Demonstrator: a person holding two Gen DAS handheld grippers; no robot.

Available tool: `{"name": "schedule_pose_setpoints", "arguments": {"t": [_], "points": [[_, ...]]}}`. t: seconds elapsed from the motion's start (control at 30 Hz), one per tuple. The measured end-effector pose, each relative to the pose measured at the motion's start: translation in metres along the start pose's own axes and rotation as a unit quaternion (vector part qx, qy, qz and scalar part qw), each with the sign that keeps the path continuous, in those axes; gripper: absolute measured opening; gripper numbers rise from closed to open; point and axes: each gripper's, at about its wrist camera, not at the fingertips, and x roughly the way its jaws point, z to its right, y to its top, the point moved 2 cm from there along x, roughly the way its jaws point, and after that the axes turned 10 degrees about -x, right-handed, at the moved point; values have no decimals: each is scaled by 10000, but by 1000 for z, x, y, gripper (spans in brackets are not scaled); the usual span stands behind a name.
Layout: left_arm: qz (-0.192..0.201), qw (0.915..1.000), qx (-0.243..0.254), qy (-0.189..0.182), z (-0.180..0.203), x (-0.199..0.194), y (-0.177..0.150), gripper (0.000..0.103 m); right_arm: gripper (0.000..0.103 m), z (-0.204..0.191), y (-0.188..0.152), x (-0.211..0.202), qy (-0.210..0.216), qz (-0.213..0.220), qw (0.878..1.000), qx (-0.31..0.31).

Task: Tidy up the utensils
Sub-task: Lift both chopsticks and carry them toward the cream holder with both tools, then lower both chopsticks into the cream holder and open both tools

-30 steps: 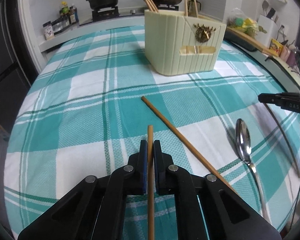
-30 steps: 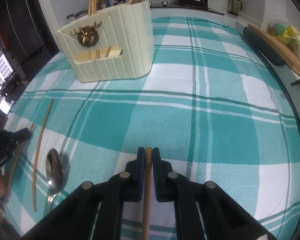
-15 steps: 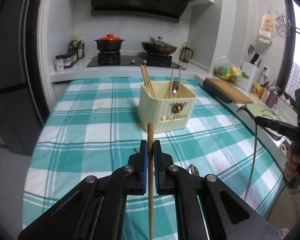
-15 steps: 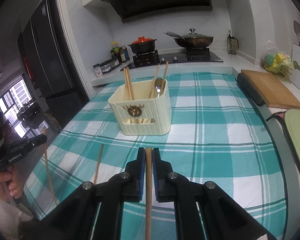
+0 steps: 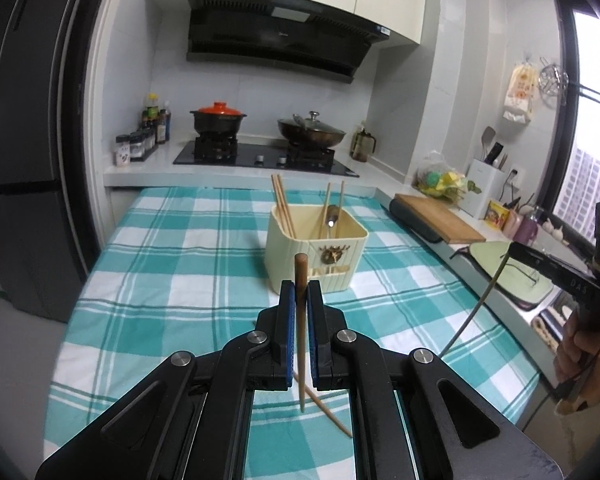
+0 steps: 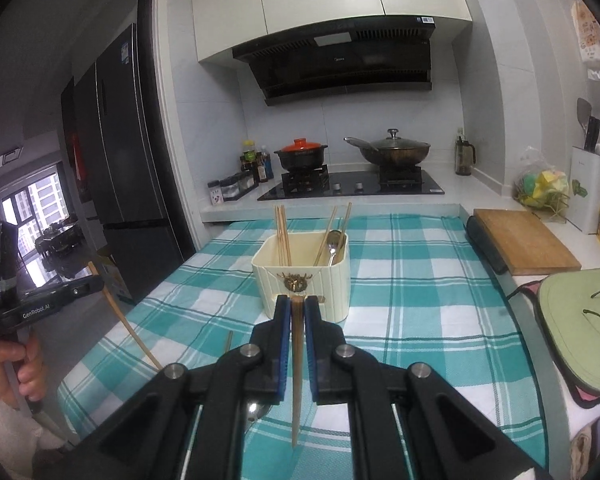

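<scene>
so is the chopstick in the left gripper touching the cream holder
Apart. The right wrist view shows the left gripper holding its chopstick well off to the side of the holder, with open tablecloth between them.

I read both wrist views from above the near edge of the tabletop, facing its far edge and the stove. Each looks forward along its own tool. The left view sits toward the left side, the right toward the right. Both share the utensil holder mid-tabletop.
</scene>
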Motion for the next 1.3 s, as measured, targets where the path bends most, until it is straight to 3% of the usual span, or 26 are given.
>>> {"name": "schedule_pose_setpoints", "arguments": {"t": [0.63,0.97,1.3], "points": [[452,9986,-135,-238,5,-2,74,4,7,6,69,10,-234,576,9977,-283],[479,9984,-158,-259,4,11,98,4,7,16,88,24,-291,671,9969,-307],[902,9945,-345,-416,14,50,157,4,7,33,137,58,-585,1102,9916,-327]]}}
